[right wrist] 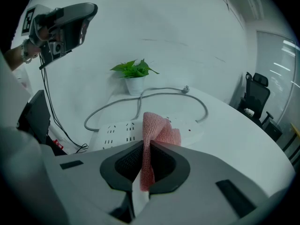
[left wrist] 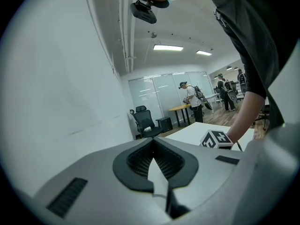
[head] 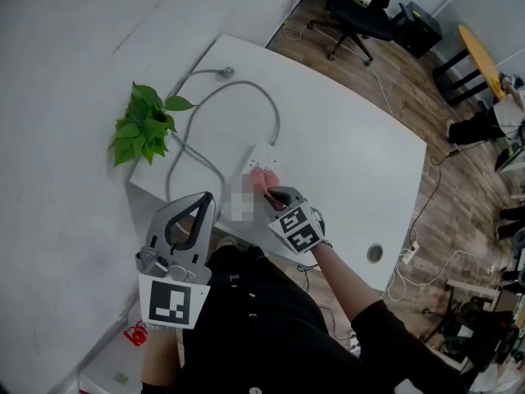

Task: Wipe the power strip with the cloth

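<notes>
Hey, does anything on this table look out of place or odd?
Nothing looks spilled or damaged. Only the grey cable of the white power strip sprawls in loose loops, its plug lying free on the white table. The right claw grips the pink knitted cloth.

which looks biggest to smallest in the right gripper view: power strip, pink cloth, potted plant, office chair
1. power strip, widest across the picture
2. pink cloth, though it sits nearest the camera, which enlarges it
3. potted plant and office chair look about alike, so they are not ranked; the chair stands much farther off
</notes>
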Demonstrator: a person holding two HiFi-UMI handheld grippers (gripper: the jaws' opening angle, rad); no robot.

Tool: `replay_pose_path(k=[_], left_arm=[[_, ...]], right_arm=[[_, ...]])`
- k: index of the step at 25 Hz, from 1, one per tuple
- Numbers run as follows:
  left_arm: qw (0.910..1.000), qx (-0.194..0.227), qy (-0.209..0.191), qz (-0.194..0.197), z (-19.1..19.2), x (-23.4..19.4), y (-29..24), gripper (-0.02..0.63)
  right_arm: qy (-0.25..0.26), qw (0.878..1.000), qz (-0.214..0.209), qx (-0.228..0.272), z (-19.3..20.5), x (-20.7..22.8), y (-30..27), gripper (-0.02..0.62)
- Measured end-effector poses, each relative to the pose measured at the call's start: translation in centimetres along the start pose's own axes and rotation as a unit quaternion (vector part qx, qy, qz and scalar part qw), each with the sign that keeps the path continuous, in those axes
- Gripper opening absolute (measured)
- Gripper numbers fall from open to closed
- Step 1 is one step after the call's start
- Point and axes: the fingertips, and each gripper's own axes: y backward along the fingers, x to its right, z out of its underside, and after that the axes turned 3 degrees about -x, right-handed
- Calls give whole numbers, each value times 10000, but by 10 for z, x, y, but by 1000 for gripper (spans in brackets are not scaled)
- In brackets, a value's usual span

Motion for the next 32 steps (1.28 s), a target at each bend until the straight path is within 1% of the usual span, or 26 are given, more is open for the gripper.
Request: replay_pose_path(k=[4,10,13,17,23,26,29,32], left_arm=[[10000,42,13,13,0,0,-1,14],[10000,62,-8,34,0,0,-1,14],[10000,51,4,47,0,1,-1,14],[10000,73,-7,51,-1,1,-1,14],[9999,114,-16,53,-4,0,0,14],[9999,140,-9,42,-4,-1,1,14],[9999,145,21,32,-4,-2,2,14],[9999,157,29,26,-3,-4,3,14]], right_arm=[[123,9997,-204,10,3,-23,1,48],[640,9963,-568,-36,5,-65,3,48],[820,9937,-760,-60,8,-87,3,48],[1038,9905,-893,-85,10,-102,3,48],[866,9920,-918,-85,8,-99,6,48],[681,9937,-884,-25,2,-93,14,48],[473,9963,-711,110,-7,-76,27,48],[206,9984,-395,347,-21,-48,41,48]])
